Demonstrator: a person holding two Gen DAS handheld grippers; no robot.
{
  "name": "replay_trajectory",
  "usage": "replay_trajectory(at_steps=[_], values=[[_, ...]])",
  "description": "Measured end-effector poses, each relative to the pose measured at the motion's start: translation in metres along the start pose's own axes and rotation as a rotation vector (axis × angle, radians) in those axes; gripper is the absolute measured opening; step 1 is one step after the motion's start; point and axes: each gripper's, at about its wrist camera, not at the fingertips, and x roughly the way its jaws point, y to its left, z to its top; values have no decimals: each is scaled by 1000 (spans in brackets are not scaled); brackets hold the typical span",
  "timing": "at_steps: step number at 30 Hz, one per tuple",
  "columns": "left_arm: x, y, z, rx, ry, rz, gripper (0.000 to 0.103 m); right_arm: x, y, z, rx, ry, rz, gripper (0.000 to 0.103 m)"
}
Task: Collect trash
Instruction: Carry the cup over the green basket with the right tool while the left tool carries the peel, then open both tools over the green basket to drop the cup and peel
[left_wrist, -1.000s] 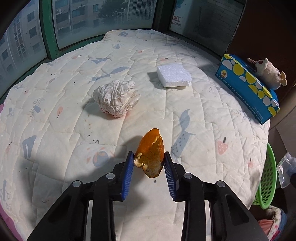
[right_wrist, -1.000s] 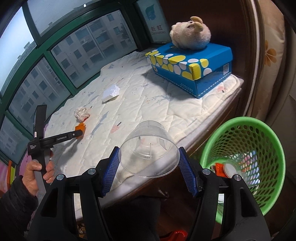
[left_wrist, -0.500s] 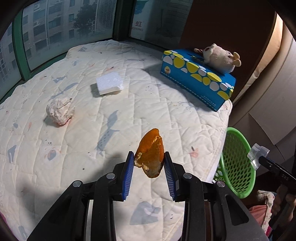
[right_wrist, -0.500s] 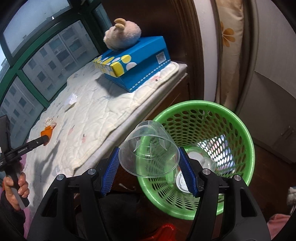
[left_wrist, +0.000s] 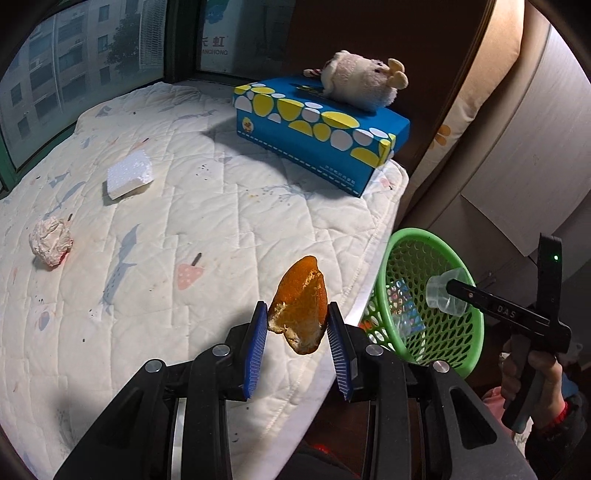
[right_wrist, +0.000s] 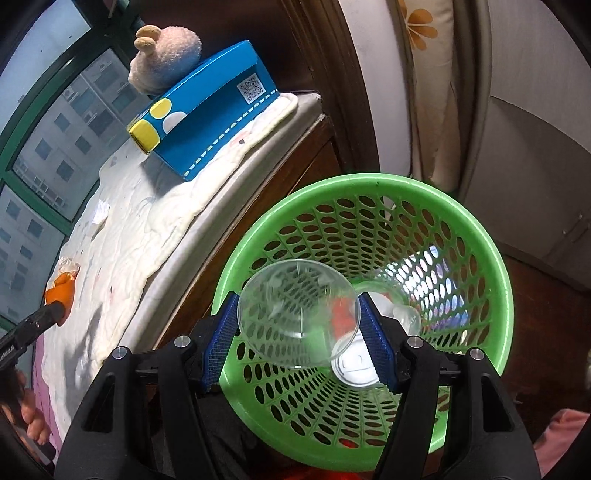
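Window light falls across a quilted bed set against a dark wood wall, with a green basket on the floor beside its edge. On the left gripper the jaws are closed on an orange peel, held in the air above the near edge of the bed and short of the basket. On the right gripper the jaws clamp a clear plastic cup by its sides, directly above the basket's mouth, so I judge its drop is the step in hand.

Outward on the bed, a crumpled paper ball and a white foam block lie well apart from each other, both untouched. A blue tissue box with a plush toy on top stands near the far corner; these look like belongings, not trash.

Down in the basket lie a white lid, something red, a clear container and a patterned wrapper; I cannot make out more. By my reckoning the job is roughly half done: two pieces in hand, two left.
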Motion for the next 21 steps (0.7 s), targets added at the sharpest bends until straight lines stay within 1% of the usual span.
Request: replay_trajectory(at_steps=[4,9,13,15,21], values=[[7,-19,0,29,15,-24,32,1,-1,4,-1,-11,5,66],[16,-45,2,70,32,-56,32,-11,-4,4,2,-39,22,67],[25,-67,3,103,48,-82,32,-31,-10,-1,9,-68,26,67],[30,-78,4,118,57,-97,32,-42,-14,-5,12,-81,24,69],[44,-108,4,164,83,-118,32,-65,-31,-13,52,-113,16,70]])
